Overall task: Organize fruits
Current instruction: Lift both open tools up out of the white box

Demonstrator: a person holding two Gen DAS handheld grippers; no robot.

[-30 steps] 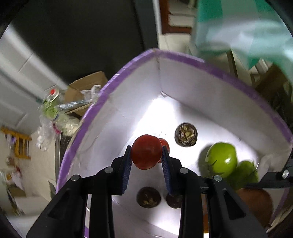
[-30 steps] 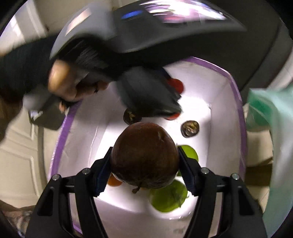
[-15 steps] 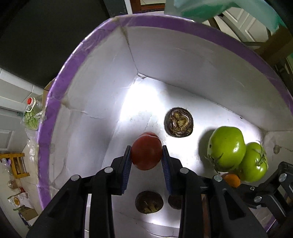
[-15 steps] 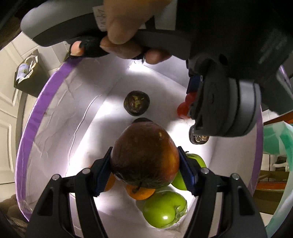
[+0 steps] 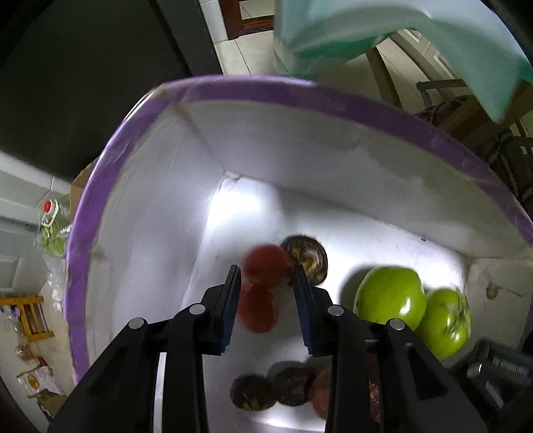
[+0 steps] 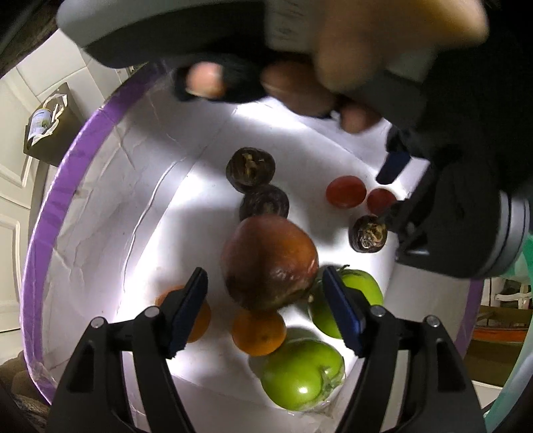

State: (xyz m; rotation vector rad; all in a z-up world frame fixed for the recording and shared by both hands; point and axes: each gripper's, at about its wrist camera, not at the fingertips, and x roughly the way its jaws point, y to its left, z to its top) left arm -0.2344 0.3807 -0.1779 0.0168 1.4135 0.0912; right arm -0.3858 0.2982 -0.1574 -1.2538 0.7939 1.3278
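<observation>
A white box with a purple rim [image 5: 100, 186] [image 6: 50, 213] holds the fruit. My left gripper [image 5: 265, 283] is open above two small red tomatoes [image 5: 265, 269] lying on the box floor [image 6: 344, 191]. My right gripper [image 6: 265, 289] is open; the large brown-red fruit [image 6: 269, 261] lies just beyond its fingers on the pile, free of the pads. Two green tomatoes [image 5: 389, 296] [image 6: 301, 373], two oranges [image 6: 258, 331] and three dark round fruits [image 6: 250, 170] [image 5: 304, 258] also lie in the box.
The person's hand and the left gripper's body [image 6: 449, 216] hang over the box's far right side in the right wrist view. A teal cloth-covered table [image 5: 383, 30], a cardboard box [image 5: 80, 176] and a bottle [image 5: 50, 216] stand outside the box.
Both grippers have opened. The left one let go of the red tomato, which now lies beside the other one. The right one released the large brown-red fruit onto the pile.
</observation>
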